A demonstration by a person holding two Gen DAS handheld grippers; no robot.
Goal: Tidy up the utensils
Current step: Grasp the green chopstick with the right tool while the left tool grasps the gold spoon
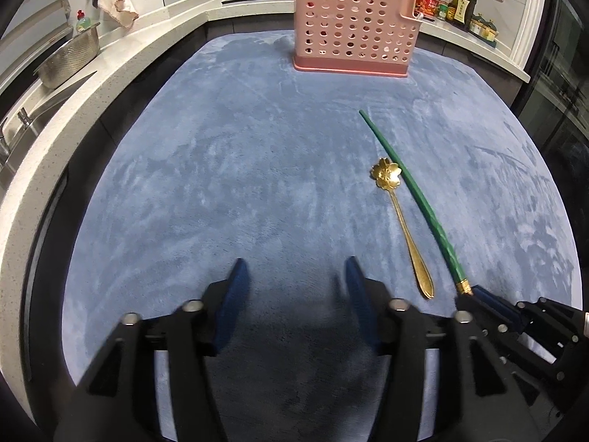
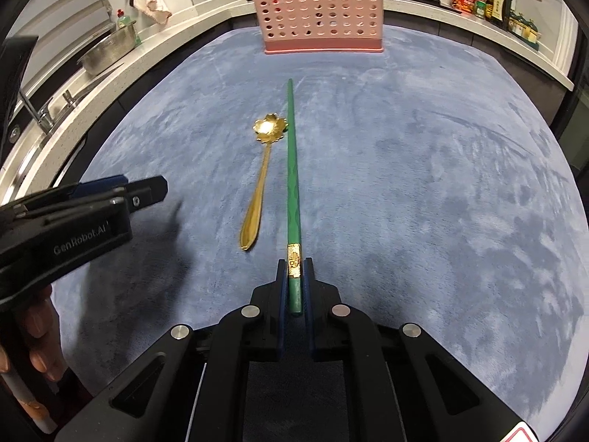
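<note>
A chopstick lies on the mat, running away toward the utensil holder, which stands upright at the mat's far edge. Just left of the chopstick lies a spoon, its bowl at the far end nearly touching the chopstick. The chopstick's near end sits between the fingers of the right gripper. The left gripper hangs over bare mat, left of the spoon. Behind the mat runs a countertop; a colander sits on it at left, bottles at right.

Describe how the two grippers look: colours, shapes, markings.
Both are black, angular plastic frames with silver round bolts at the pivots and dark blue finger pads. The left gripper shows two flat blue pads; its side carries grey "GenRobot.AI" lettering in the right wrist view. The right gripper is built the same.
</note>
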